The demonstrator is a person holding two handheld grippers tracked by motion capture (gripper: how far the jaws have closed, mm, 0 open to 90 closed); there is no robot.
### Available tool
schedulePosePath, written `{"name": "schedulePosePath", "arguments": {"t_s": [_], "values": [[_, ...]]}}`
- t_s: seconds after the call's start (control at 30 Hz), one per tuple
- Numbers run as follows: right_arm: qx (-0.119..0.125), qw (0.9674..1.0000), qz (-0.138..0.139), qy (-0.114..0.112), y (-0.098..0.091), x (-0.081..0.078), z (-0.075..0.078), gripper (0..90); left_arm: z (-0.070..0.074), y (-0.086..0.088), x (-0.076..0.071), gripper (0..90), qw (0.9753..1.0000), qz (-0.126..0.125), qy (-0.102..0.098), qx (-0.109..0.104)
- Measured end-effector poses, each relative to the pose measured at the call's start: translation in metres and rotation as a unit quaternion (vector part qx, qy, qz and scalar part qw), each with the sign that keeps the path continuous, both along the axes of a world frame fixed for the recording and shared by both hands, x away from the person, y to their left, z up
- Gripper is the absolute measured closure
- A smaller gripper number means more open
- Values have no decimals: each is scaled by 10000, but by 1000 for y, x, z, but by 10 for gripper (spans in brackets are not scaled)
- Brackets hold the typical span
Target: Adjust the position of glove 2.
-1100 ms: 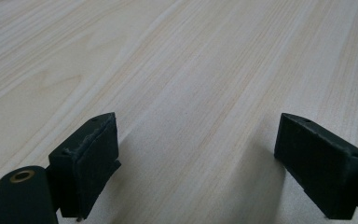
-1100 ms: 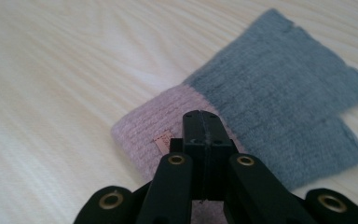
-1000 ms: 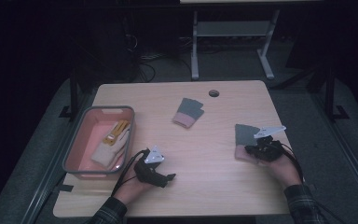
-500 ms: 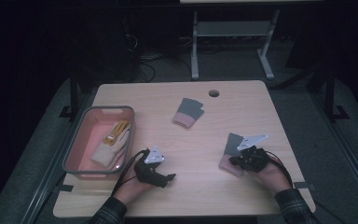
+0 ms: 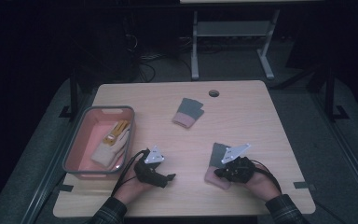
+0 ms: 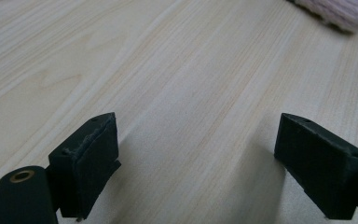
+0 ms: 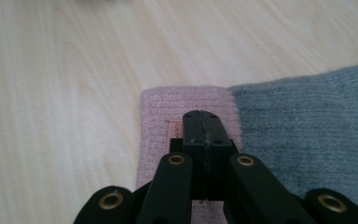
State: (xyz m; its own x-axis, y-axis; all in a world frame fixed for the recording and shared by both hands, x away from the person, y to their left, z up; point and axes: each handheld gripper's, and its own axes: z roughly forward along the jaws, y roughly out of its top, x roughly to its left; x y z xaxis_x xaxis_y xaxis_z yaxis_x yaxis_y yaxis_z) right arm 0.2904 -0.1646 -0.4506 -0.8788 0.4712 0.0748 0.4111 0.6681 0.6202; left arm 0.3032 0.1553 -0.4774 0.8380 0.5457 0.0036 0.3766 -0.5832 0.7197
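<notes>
Right gripper [image 5: 220,171] lies low over the near right part of the table [image 5: 279,135], held by the person's right hand [image 5: 258,181]. Its jaws are pressed together, pad against pad, as the right gripper view shows; whether any fabric is caught between them cannot be told. The tips [image 7: 204,122] rest over the pink cuff of a grey glove [image 5: 217,161], beside a small label sewn on that cuff. In the right gripper view the glove [image 7: 303,126] lies flat on the wood, pink cuff toward the left of that view and grey body toward the right. In the high view the glove's grey part points away from the person and its pink cuff lies nearest the table's front edge, partly under the gripper.

Left gripper [image 5: 168,178] rests near the front edge, to the left of the glove and apart from it, in the left hand [image 5: 133,186]. Its jaws are spread wide, with bare wood between the pads [image 6: 91,163]; a pink knitted edge shows at the top right corner of the left gripper view.

Second glove [image 5: 189,112], also grey with a pink cuff, lies farther back near the table's middle. A pink bin [image 5: 77,149] stands at the left side, holding a pale glove [image 5: 109,149] and a yellow item [image 5: 115,131]. A round hole [image 5: 214,93] marks the far edge.
</notes>
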Motion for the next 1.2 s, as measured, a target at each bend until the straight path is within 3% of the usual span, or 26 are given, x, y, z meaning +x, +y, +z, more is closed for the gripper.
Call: {"name": "schedulePosePath", "arguments": {"t_s": [0.23,0.4,0.43,0.57,0.73,0.87,0.97,1.03,1.07,1.2], "values": [[-17,9993,366,-17,16,-12,0,900,0,0,0,127,10000,14,6,-5],[128,9994,298,87,13,-12,2,881,0,0,0,128,10000,13,7,-4],[132,9995,270,13,9,-10,4,875,0,0,0,128,10000,12,6,-5],[280,9996,-43,-98,-5,-8,9,789,0,0,0,128,10000,12,7,-4],[307,9976,-556,-263,-24,-2,11,584,0,0,0,128,10000,15,4,-6],[317,9935,-1044,-334,-45,0,8,445,0,0,0,127,10000,3,-4,-3],[351,9884,-1442,-328,-66,4,1,342,0,0,0,127,10000,3,-10,4],[390,9855,-1629,-269,-74,5,-4,284,0,0,0,126,10000,12,6,-8],[379,9849,-1663,-296,-78,6,-6,266,0,0,0,126,10000,21,19,-17],[390,9776,-2024,-435,-90,12,-15,185,0,0,0,125,10000,17,21,-19]]}}
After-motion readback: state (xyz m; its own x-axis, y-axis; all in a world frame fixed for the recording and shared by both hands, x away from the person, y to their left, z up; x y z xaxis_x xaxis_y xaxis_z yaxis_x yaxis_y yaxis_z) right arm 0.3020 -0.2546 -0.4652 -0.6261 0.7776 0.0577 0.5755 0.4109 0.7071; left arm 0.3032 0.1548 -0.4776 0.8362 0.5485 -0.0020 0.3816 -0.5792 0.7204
